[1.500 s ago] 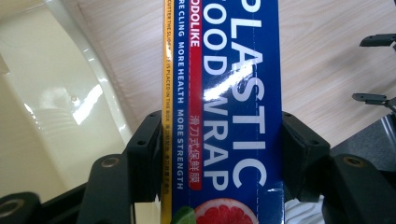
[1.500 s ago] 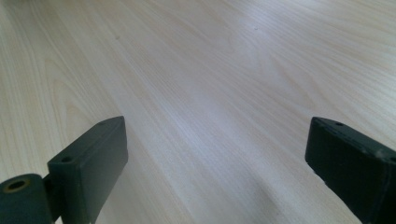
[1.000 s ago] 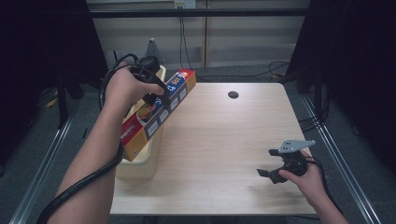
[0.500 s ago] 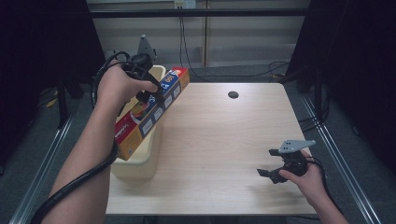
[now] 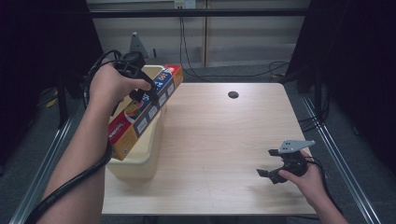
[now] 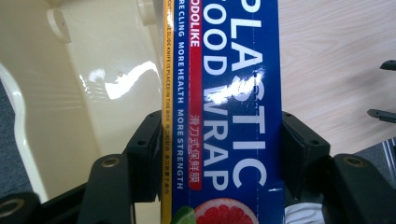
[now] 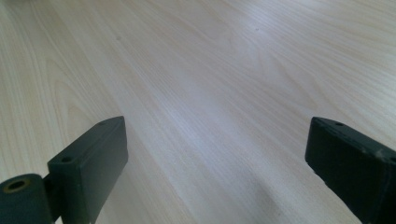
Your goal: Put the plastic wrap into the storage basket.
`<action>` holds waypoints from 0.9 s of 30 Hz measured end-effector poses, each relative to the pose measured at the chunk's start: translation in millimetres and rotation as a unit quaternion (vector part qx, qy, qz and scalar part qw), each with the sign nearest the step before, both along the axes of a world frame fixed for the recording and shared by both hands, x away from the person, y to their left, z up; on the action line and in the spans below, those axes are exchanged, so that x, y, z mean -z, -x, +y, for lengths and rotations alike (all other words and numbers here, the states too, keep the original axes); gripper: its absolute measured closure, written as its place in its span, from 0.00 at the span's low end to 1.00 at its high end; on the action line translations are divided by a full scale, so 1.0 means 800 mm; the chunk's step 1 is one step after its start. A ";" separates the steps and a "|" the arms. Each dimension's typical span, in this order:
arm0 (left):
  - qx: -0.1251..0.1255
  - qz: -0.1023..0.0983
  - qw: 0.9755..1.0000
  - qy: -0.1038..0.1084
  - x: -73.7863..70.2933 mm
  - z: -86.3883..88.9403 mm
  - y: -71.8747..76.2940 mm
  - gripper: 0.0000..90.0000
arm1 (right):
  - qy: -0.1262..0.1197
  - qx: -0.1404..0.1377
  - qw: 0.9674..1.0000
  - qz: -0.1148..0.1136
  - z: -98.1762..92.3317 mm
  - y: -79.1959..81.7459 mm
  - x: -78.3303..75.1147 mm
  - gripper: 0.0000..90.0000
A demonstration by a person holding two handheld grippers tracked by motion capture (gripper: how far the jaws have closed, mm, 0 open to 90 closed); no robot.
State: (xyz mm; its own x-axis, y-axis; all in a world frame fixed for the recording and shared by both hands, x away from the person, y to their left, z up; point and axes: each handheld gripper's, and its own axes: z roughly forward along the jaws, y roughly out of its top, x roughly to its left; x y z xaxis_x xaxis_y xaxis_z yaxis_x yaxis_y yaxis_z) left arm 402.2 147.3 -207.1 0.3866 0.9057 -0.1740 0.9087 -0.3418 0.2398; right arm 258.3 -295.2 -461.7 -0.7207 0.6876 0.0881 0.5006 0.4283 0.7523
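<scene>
A long blue, yellow and red plastic food wrap box point(image 5: 140, 112) hangs tilted over a cream plastic bin point(image 5: 138, 156) at the table's left edge. My left gripper point(image 5: 140, 91) is shut on the box near its far end. In the left gripper view both black jaws press on the sides of the food wrap box point(image 6: 233, 116), with the inside of the cream bin point(image 6: 84, 93) below and to the left. My right gripper point(image 5: 268, 163) rests low at the table's near right, open, with bare wood between its jaws point(image 7: 217, 158).
The light wooden table point(image 5: 219, 135) has a small round dark hole point(image 5: 233, 94) near its far edge. Cables hang behind the table against the wall. Dark floor and metal rails run along both sides.
The left hand has carried the box a little to the left, further over the bin. The right gripper has stayed still.
</scene>
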 end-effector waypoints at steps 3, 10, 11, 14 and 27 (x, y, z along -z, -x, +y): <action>-0.008 0.002 1.000 0.005 0.001 0.004 0.000 0.46 | -0.002 -0.002 1.000 -0.001 0.000 0.000 0.000 0.06; -0.023 0.000 1.000 0.005 0.000 0.014 0.001 0.46 | -0.002 -0.003 1.000 -0.001 0.002 -0.002 -0.001 0.06; -0.021 -0.003 1.000 0.003 0.000 0.016 0.001 0.46 | -0.002 -0.003 1.000 0.000 0.002 -0.002 0.000 0.06; -0.030 -0.005 1.000 0.002 0.000 0.020 0.002 0.46 | 0.000 -0.002 1.000 -0.002 0.003 -0.003 0.000 0.06; -0.048 -0.010 0.999 -0.001 -0.006 0.038 0.007 0.46 | -0.001 -0.008 1.000 -0.002 0.007 -0.005 -0.001 0.06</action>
